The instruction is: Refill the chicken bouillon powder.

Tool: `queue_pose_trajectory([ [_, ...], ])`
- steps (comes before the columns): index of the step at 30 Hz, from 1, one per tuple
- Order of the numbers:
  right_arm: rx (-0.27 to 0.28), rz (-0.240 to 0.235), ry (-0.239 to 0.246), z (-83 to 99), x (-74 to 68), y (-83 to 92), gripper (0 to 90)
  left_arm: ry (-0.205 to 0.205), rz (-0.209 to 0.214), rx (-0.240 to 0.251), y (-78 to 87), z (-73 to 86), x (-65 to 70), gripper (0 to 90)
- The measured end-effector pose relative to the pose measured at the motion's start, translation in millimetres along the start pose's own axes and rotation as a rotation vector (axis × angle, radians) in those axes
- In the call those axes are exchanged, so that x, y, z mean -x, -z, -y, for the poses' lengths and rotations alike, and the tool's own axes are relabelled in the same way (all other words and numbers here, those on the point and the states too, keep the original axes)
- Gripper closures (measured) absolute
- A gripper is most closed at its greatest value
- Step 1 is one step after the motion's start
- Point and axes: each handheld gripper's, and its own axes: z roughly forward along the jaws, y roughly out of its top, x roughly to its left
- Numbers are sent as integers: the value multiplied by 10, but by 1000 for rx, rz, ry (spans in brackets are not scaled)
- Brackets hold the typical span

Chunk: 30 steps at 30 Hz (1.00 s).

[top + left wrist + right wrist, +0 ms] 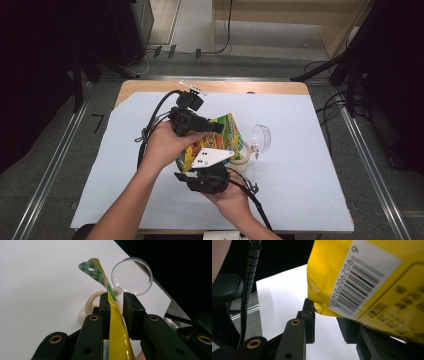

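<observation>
Bag: yellow glossy foil snack pouch, colourful print on front, held above the table centre in the high view, between both grippers. Top seal strip is green/white check w/ a small punched hang hole, seen upper centre in the left gripper view. Back panel yellow w/ white barcode label, upper right of the right gripper view.

Readable text: barcode digits approx. "902902 01…" plus a lone "9" (rest is cut off); small dark print at right of the label is too blurred to read. No brand name legible.

Left gripper: jaws around the bag's upper edge; the left jaw touches the foil, a gap shows at the right jaw, so a firm clamp cannot be confirmed.

Right gripper: bag's lower corner sits between/over the jaws; contact w/ the pads is hidden, grip cannot be told.

Nearby on the white sheet: tape roll under the bag, clear glass lying just right of it.
</observation>
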Motion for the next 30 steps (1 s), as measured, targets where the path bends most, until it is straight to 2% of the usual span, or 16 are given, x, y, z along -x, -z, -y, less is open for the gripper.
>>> queue_pose_trajectory([
  [3, -4, -5, -3, -8, 0, 2, 704, 6, 2, 2, 3, -3, -2, 779],
  [7, 0, -6, 1, -5, 8, -4, 706, -11, -6, -4, 4, -3, 37, 778],
  [15, -4, -17, -26, 17, 46, -7, 708, -29, -10, -5, -11, -11, 101, 775],
  [19, 2, -24, -37, 1, 53, 0, 708, -32, -21, -22, -38, -55, 80, 778],
  [22, -6, -24, -48, -20, 82, 2, 708, -20, -2, -30, -61, -87, 31, 779],
  [30, -17, -28, -66, -77, 152, -8, 707, -7, 9, -44, -81, -175, -35, 780],
])
